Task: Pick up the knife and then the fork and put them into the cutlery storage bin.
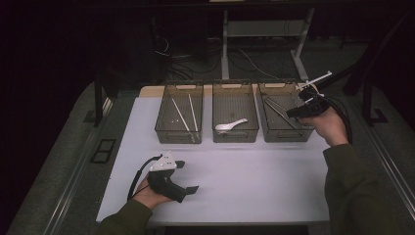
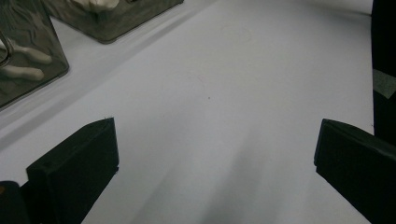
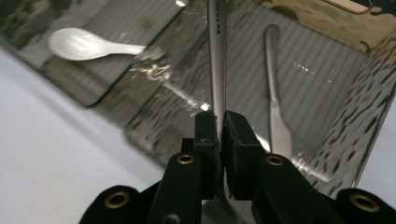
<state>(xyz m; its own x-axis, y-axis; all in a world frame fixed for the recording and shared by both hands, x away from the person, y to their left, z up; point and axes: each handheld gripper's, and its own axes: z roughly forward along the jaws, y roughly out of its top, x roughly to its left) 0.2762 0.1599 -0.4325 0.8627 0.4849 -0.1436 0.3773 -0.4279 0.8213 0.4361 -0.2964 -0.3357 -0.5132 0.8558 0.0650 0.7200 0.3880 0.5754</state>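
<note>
The right gripper [image 3: 219,122] is clamped on a metal spoon [image 3: 217,51] above the right bin [image 1: 304,134]; the left gripper [image 2: 215,154] stands wide apart, holding nothing, well short of that bin.

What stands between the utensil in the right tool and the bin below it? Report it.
Nothing visible. The right tool, shut on the metal utensil, holds it over the open right bin; another utensil lies inside.
</note>
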